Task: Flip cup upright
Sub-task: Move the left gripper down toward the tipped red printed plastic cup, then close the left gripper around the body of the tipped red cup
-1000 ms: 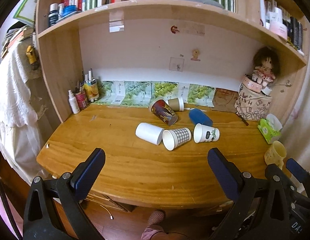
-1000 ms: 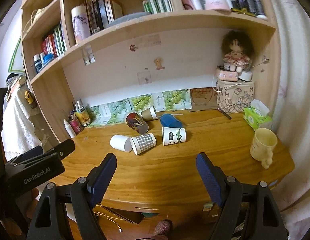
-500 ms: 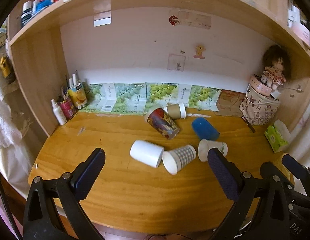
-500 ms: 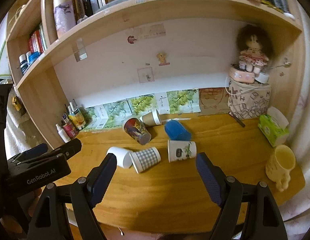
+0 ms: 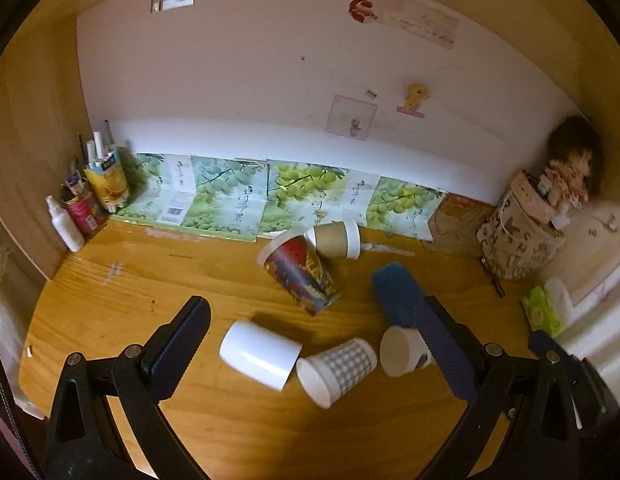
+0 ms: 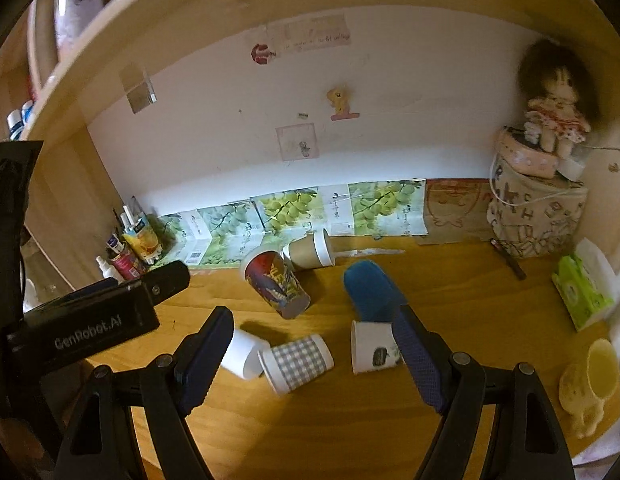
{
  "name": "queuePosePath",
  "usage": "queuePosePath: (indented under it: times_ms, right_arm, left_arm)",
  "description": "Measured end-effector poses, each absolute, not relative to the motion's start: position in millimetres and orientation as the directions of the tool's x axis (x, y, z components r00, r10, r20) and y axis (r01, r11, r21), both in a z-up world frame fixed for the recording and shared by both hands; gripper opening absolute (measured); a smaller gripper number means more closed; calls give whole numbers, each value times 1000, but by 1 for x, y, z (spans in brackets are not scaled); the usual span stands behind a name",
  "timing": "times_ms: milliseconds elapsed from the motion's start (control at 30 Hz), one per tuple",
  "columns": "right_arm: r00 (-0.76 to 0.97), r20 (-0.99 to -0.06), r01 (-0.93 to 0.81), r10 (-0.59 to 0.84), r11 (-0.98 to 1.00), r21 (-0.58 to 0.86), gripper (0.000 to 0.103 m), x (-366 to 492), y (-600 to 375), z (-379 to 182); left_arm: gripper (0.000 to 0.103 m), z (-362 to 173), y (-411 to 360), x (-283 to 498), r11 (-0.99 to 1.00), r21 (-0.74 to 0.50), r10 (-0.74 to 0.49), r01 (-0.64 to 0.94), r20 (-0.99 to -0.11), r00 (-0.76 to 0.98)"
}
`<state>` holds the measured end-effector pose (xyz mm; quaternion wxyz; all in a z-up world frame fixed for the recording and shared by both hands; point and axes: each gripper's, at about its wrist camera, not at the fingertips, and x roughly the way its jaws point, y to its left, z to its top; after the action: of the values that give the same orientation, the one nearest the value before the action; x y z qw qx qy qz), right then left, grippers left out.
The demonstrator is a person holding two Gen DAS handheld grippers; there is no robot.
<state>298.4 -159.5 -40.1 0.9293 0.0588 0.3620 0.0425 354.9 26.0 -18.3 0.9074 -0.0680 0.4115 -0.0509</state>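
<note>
Several cups lie on their sides on the wooden desk (image 5: 109,292): a plain white cup (image 5: 259,354) (image 6: 243,352), a grey checked cup (image 5: 338,370) (image 6: 295,362), a white cup with a plant print (image 5: 402,350) (image 6: 372,346), a blue cup (image 5: 396,294) (image 6: 372,290), a red patterned cup (image 5: 299,274) (image 6: 275,282) and a brown cup with a white lid (image 5: 336,236) (image 6: 310,248). My left gripper (image 5: 310,332) is open and empty above the white and checked cups. My right gripper (image 6: 314,344) is open and empty above the checked and plant-print cups.
Bottles and tubes (image 5: 89,196) stand at the back left. A patterned box with a doll (image 6: 534,204) stands at the back right, a green tissue pack (image 6: 582,292) beside it. A yellow mug (image 6: 590,380) stands upright at the right edge. A shelf runs overhead.
Both grippers have moved forward and down over the desk, so the cups look larger and nearer. No cup has moved. Both grippers stay open.
</note>
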Motion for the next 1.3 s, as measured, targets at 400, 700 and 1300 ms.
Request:
queuePosePath:
  times_ms: [400, 700, 1300]
  right_arm:
    - [685, -720, -77, 114, 994, 84, 82, 376, -155, -62]
    - [656, -751, -107, 74, 994, 5, 82, 406, -150, -80]
    - [561, -822, -119, 98, 992, 37, 82, 442, -158, -116]
  left_arm:
    - [102, -65, 40, 431, 952, -299, -215, -66, -807, 550]
    - [102, -116, 62, 465, 876, -432, -306, -215, -842, 445]
    - [102, -172, 55, 511, 827, -455, -366, -329, -882, 298]
